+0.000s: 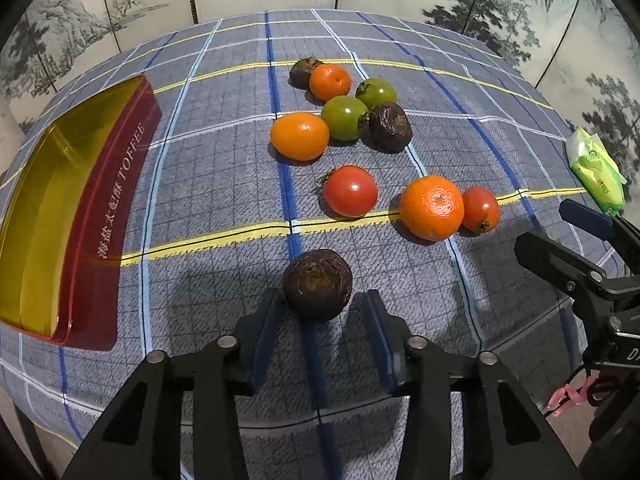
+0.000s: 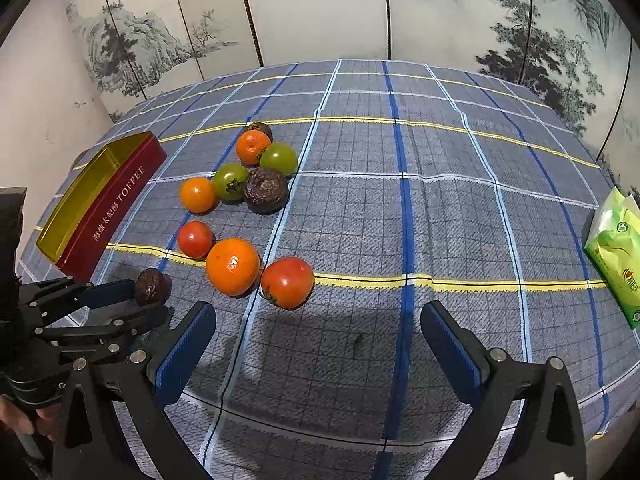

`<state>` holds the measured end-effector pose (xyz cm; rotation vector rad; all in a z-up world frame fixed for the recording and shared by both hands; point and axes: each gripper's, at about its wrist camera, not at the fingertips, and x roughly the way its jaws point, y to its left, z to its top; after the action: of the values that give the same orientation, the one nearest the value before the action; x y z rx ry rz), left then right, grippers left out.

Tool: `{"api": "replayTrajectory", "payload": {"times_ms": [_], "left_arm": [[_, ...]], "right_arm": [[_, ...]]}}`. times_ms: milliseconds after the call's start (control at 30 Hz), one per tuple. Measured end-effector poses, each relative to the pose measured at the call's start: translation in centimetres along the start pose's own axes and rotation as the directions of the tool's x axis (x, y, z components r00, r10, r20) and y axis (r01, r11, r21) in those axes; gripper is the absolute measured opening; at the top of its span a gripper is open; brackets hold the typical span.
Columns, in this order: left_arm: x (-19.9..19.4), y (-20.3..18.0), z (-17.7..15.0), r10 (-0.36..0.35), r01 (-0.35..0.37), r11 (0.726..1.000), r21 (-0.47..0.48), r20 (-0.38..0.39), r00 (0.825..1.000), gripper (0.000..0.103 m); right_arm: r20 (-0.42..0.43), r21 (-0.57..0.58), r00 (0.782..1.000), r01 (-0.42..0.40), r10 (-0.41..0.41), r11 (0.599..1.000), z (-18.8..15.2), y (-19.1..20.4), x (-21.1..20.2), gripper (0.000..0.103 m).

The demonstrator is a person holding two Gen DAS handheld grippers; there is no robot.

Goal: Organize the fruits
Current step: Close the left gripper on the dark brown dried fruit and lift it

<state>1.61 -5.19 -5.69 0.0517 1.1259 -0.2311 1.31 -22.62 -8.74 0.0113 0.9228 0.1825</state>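
Note:
Fruits lie on a blue checked tablecloth. A dark brown fruit sits just in front of my left gripper, whose fingers are open on either side of it, not touching. Beyond lie a red tomato, a large orange, another red tomato, an orange fruit, two green tomatoes, and a second dark fruit. My right gripper is wide open and empty above bare cloth, near a red tomato and the orange.
A red and gold toffee tin lies open at the left; it also shows in the right wrist view. A green tissue pack lies at the right edge. A painted folding screen stands behind the table.

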Motion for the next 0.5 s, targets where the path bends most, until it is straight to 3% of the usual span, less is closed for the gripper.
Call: {"api": "replayTrajectory", "payload": {"times_ms": [100, 500], "left_arm": [[0.2, 0.1, 0.2, 0.006, -0.006, 1.0, 0.0, 0.003, 1.0, 0.035], [-0.7, 1.0, 0.2, -0.004, 0.004, 1.0, -0.02, 0.023, 1.0, 0.035]], "right_arm": [[-0.004, 0.0, 1.0, 0.0, 0.0, 1.0, 0.0, 0.1, 0.2, 0.101], [-0.026, -0.011, 1.0, -0.005, 0.004, 1.0, -0.3, 0.6, 1.1, 0.101]]}}
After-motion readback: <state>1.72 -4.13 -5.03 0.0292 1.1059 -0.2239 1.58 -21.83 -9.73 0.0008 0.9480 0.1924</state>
